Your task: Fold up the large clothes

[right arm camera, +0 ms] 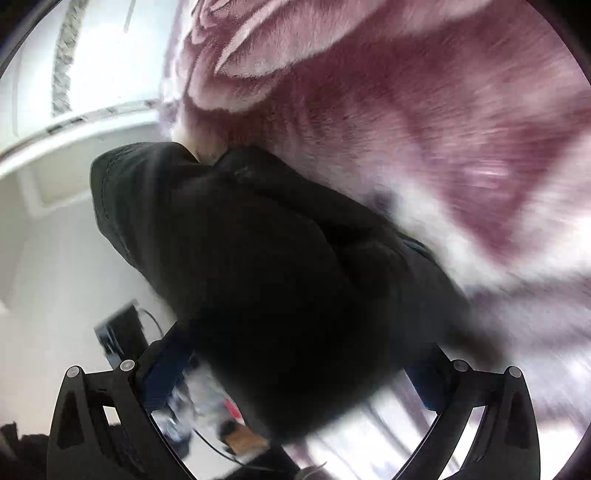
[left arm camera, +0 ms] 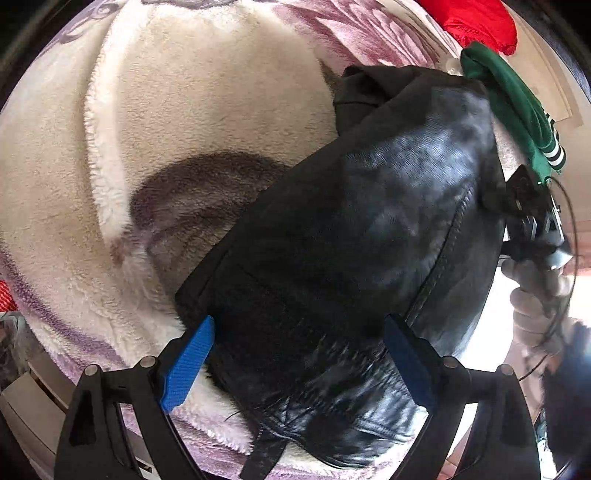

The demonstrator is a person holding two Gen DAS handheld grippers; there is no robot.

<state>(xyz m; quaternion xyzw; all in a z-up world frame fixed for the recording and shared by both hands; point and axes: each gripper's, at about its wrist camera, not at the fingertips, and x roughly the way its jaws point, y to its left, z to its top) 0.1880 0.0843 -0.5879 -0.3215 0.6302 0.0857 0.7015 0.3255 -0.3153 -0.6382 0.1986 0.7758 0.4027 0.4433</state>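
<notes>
Stretching diagonally away from the left gripper [left arm camera: 299,354], the black leather garment [left arm camera: 369,229] runs from between its wide-spread blue pads up and to the right across the fleecy blanket [left arm camera: 184,110]. The right gripper [right arm camera: 295,373] also stands wide, with dark cloth bunched between its fingers; grip unclear.

The black jacket [right arm camera: 280,280] blurs in the right wrist view, hiding the right gripper's fingers [right arm camera: 162,373]. The red garment [left arm camera: 476,20] is cut off at the far edge.
</notes>
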